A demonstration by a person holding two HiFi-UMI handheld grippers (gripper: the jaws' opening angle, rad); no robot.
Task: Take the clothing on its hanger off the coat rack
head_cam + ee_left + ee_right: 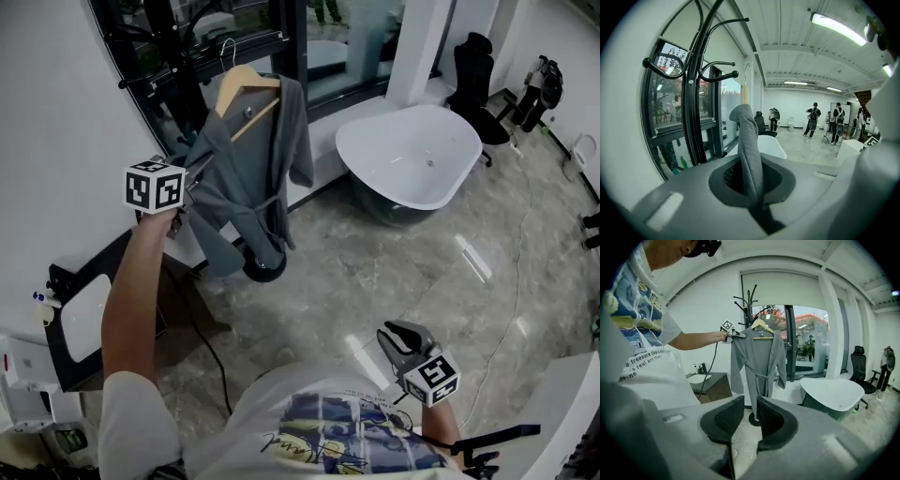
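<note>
A grey robe (251, 169) hangs on a wooden hanger (246, 82) beside the black coat rack (161, 56). Whether the hanger's hook (228, 49) rests on a rack arm I cannot tell. My left gripper (183, 202) is raised to the robe's shoulder and is shut on a fold of the grey cloth (751, 154). The rack (701, 93) rises just left of that fold. My right gripper (398, 336) is held low near my body, open with nothing between its fingers. From there the robe (757, 362), hanger (761, 326) and left gripper (727, 326) all show.
A white bathtub (412, 155) stands right of the rack's round base (265, 267). A black office chair (473, 80) is behind it. A dark cabinet with a white basin (84, 314) sits at my left, with a cable along the floor. People stand far across the room.
</note>
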